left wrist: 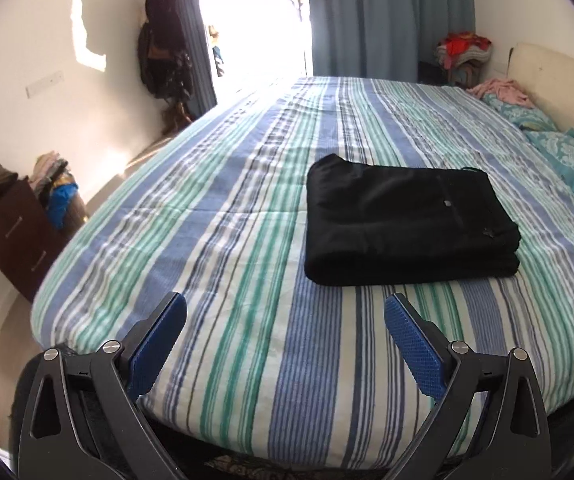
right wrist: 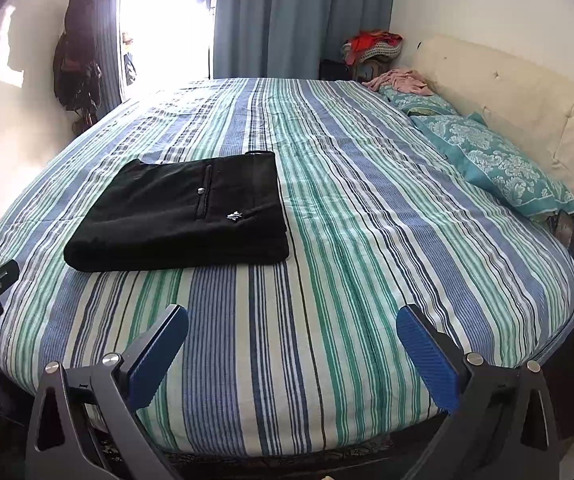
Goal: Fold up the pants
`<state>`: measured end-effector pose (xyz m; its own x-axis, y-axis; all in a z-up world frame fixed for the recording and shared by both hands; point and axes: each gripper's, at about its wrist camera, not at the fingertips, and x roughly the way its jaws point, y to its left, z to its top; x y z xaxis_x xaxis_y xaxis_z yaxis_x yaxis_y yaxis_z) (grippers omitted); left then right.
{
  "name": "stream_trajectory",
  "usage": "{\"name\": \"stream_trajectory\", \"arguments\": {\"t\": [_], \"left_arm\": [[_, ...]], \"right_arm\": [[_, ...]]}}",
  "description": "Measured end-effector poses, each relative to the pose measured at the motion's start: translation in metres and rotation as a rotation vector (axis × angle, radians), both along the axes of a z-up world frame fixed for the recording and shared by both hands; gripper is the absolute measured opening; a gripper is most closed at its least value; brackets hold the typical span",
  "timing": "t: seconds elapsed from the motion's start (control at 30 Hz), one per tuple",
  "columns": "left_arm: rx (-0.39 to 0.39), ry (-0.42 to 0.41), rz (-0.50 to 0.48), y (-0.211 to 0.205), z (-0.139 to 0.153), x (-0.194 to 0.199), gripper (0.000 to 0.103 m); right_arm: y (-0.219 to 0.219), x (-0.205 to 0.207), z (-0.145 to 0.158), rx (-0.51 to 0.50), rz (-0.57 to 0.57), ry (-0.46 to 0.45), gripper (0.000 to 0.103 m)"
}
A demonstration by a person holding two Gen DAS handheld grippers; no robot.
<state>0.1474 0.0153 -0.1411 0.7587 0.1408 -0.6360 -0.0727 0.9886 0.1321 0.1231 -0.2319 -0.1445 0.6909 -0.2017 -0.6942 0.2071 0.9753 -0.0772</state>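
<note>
Black pants (left wrist: 409, 222) lay folded into a thick, neat rectangle on the striped bedspread (left wrist: 247, 240), toward the near half of the bed, with the rounded fold edge facing the cameras and a small pale button and a tiny white emblem showing on the top layer. Seen from the right wrist view, same pants (right wrist: 183, 216) sat left of centre, flat and squared, touching nothing but the cover beneath. Left gripper (left wrist: 285, 336) hung above the near edge of the bed with blue-padded fingers (left wrist: 159, 344) spread wide apart, empty, well short of the garment. Right gripper (right wrist: 292, 350) likewise held low over the near edge, blue pads (right wrist: 427, 356) far apart, nothing between them, pants off to its left and clear of contact. Bedspread (right wrist: 367, 240) striped in blue, green and white, slightly wrinkled. Teal patterned pillows (right wrist: 499, 160) lined up against the cream headboard (right wrist: 527, 96) on the right side, with a pink crumpled cloth (right wrist: 401, 80) at the far corner. Blue curtains (right wrist: 295, 16) hung at the far wall beside a bright, washed-out opening. Dark wooden drawer unit (left wrist: 15, 236) stood by the left wall, piled with clothes. Dark clothing (left wrist: 163, 40) hung near the far left corner
</note>
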Motion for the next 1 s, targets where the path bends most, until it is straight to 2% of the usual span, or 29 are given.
{"name": "stream_trajectory", "arguments": {"t": [0.1,0.17,0.27,0.37,1.0], "left_arm": [[0.136,-0.049,-0.036,-0.014,0.007,-0.009,0.100],[0.156,-0.040,-0.049,-0.018,0.013,-0.012,0.100],[0.081,0.011,-0.064,-0.014,0.022,-0.011,0.101],[0.044,0.055,-0.110,-0.013,0.025,-0.009,0.101],[-0.033,0.105,-0.117,-0.010,0.021,-0.011,0.102]], "right_arm": [[0.010,-0.006,0.008,-0.006,0.020,-0.016,0.103],[0.015,-0.011,0.013,-0.015,0.027,-0.027,0.103],[0.020,-0.016,0.023,-0.021,0.025,-0.042,0.103],[0.023,-0.017,0.028,-0.034,0.024,-0.025,0.103],[0.032,-0.017,0.021,-0.045,0.039,0.003,0.103]]}}
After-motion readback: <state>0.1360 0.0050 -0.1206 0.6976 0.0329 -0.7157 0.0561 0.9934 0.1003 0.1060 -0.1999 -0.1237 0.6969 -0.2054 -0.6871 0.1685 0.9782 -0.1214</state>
